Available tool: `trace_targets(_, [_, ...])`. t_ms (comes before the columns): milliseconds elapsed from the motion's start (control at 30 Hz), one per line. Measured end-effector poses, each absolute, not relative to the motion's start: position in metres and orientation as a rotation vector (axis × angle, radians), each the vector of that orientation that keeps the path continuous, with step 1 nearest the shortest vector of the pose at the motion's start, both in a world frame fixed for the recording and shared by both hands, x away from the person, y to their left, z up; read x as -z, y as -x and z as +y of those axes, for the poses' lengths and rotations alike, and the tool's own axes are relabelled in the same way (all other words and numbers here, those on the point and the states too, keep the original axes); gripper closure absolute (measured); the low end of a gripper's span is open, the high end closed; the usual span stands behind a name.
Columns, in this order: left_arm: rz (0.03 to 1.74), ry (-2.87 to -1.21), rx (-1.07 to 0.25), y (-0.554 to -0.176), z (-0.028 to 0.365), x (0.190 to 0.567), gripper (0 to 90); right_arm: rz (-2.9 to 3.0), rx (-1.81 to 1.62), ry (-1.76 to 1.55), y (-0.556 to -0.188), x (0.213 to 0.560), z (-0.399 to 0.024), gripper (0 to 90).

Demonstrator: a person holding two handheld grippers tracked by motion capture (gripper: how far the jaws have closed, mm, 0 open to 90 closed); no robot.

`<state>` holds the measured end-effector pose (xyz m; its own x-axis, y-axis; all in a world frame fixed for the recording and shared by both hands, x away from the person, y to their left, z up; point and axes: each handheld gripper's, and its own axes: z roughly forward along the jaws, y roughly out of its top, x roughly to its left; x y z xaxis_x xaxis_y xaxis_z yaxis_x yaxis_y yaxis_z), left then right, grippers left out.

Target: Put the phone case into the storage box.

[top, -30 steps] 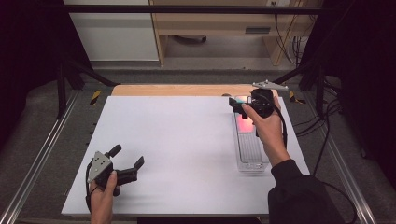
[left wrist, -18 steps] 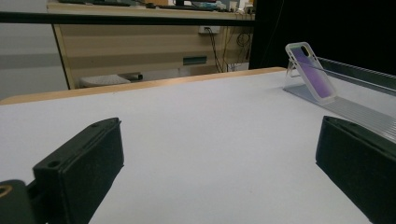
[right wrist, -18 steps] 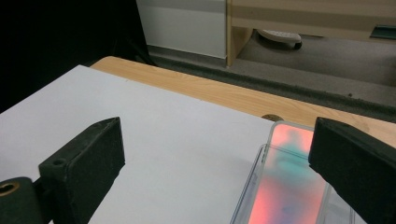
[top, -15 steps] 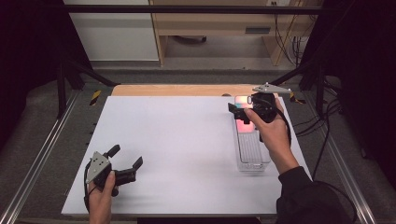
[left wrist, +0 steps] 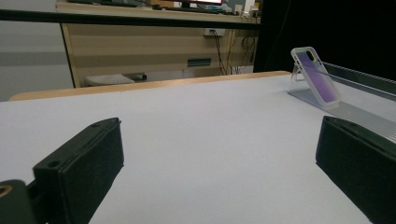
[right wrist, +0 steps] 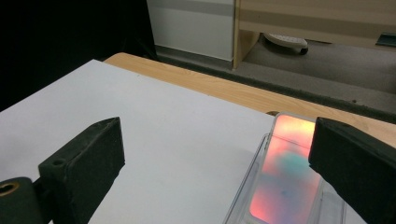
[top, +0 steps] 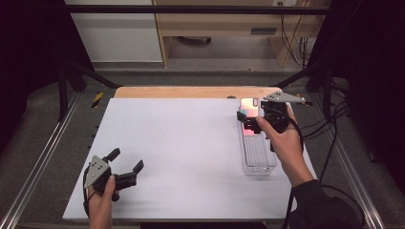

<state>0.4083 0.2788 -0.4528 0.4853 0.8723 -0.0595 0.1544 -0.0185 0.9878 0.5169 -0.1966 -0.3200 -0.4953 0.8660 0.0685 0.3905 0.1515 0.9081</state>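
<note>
A clear phone case with a pink and teal sheen point(top: 248, 114) leans tilted at the far end of a clear ribbed tray point(top: 258, 160) on the right of the white table. My right gripper point(top: 251, 120) hovers just over that end, open. In the right gripper view the case point(right wrist: 286, 173) lies just inside the right jaw, with the gripper point(right wrist: 217, 137) not touching it. My left gripper point(top: 127, 159) rests open near the table's front left, with nothing between its jaws. In the left gripper view point(left wrist: 219, 140), the case point(left wrist: 315, 77) stands far off at the right.
The white tabletop point(top: 186, 143) has a wooden strip point(top: 191, 92) along its far edge. Metal rails point(top: 43, 157) run along both sides. Cables point(top: 329, 143) hang off the right edge. Beyond the table stand wooden furniture and a white cabinet point(top: 114, 33).
My right gripper has drifted a little to the right over the tray's far end, uncovering more of the phone case. The left gripper has stayed put.
</note>
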Motion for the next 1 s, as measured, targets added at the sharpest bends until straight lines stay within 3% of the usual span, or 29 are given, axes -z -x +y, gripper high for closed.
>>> trace_targets(1000, [0.943, -1.517, -0.756, -0.408, 0.283, 0.453, 0.6, 1.814, -1.391, -1.174, -0.485, 0.337, -0.239, 4.4])
